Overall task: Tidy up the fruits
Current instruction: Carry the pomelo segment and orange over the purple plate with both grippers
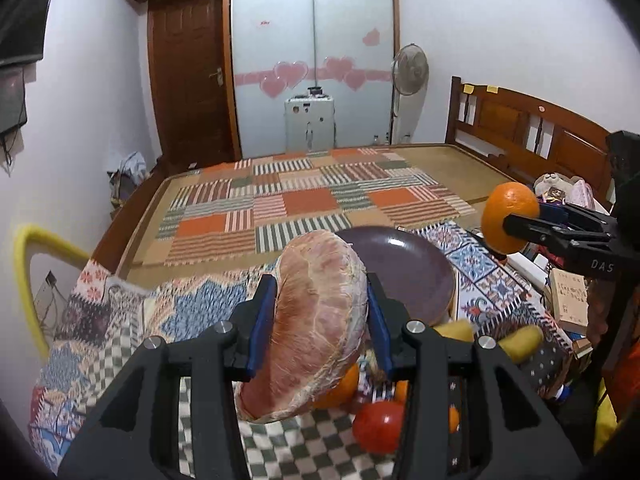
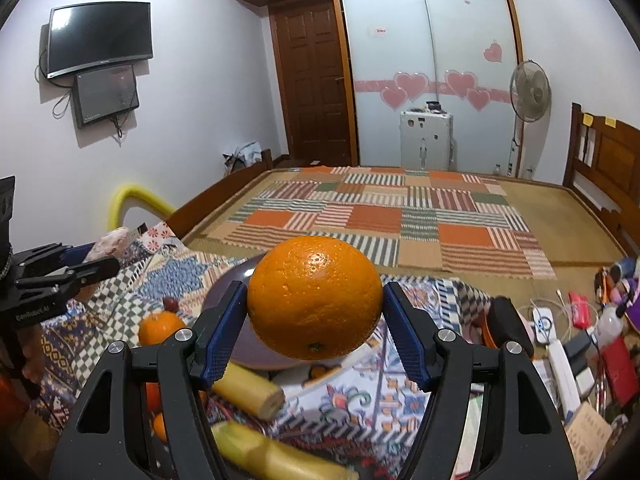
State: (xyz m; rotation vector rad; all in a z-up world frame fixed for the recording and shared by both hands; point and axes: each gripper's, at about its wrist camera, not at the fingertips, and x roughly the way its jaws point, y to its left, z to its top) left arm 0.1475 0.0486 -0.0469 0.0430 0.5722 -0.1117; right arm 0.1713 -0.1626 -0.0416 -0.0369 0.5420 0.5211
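Note:
My left gripper (image 1: pixel 322 300) is shut on a large peeled pomelo piece (image 1: pixel 316 320) and holds it up above the patterned cloth, in front of a purple plate (image 1: pixel 404 264). My right gripper (image 2: pixel 314 304) is shut on a big orange (image 2: pixel 314 296), held in the air over the same plate (image 2: pixel 224 292); it also shows in the left wrist view (image 1: pixel 510 216) at the right. Below lie a red tomato (image 1: pixel 378 426), small oranges (image 2: pixel 160 326) and yellow sugarcane pieces (image 2: pixel 248 392).
The fruit lies on a patterned cloth (image 1: pixel 120 320) at the foot of a bed with a checked mat (image 1: pixel 304 200). Boxes, cables and bottles crowd the right side (image 2: pixel 580 344). A yellow tube (image 1: pixel 24 280) stands at the left. A wooden headboard (image 1: pixel 520 120) is at the right.

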